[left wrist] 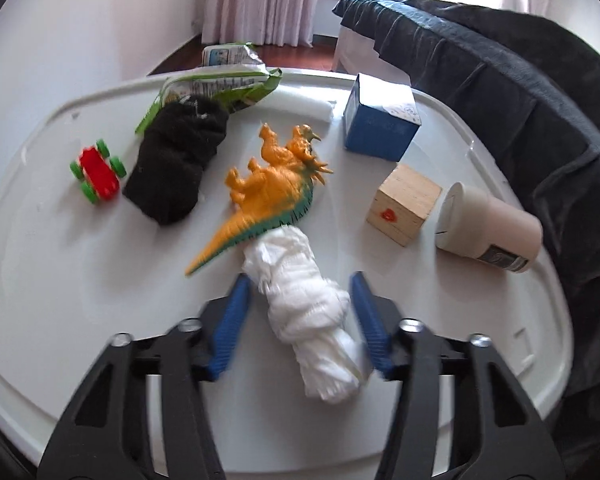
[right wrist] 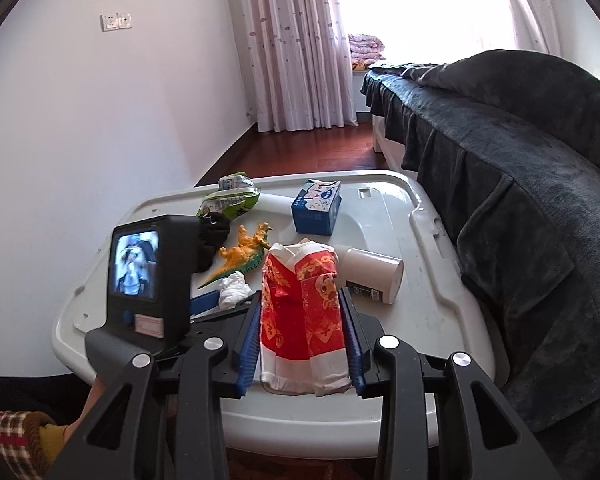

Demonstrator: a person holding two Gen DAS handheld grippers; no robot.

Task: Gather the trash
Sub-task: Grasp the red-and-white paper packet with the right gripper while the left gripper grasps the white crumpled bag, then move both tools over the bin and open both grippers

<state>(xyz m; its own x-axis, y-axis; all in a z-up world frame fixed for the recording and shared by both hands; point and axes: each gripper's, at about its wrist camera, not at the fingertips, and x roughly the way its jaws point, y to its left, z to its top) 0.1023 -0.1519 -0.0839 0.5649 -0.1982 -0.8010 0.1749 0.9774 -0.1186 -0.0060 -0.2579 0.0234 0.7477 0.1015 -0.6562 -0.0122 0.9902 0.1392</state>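
A crumpled white tissue [left wrist: 308, 312] lies slantwise on the white plastic table [left wrist: 60, 280], between the blue pads of my left gripper [left wrist: 300, 280]. The right pad [left wrist: 370, 328] rests against it, while a sliver of table shows beside the left pad [left wrist: 232, 328], so the gripper counts as open. My right gripper [right wrist: 300, 296] is shut on a flattened red-and-white paper carton [right wrist: 300, 312], held above the table's near edge. A green snack wrapper [left wrist: 220, 84] sits at the far side. A pale paper cup [left wrist: 488, 228] lies on its side at the right.
An orange toy dinosaur [left wrist: 272, 188] touches the tissue's far end. A black sock [left wrist: 176, 160], red toy car [left wrist: 98, 176], blue tissue box [left wrist: 380, 124] and wooden cube [left wrist: 404, 204] share the table. A bed under a dark blanket [left wrist: 540, 100] borders the right side.
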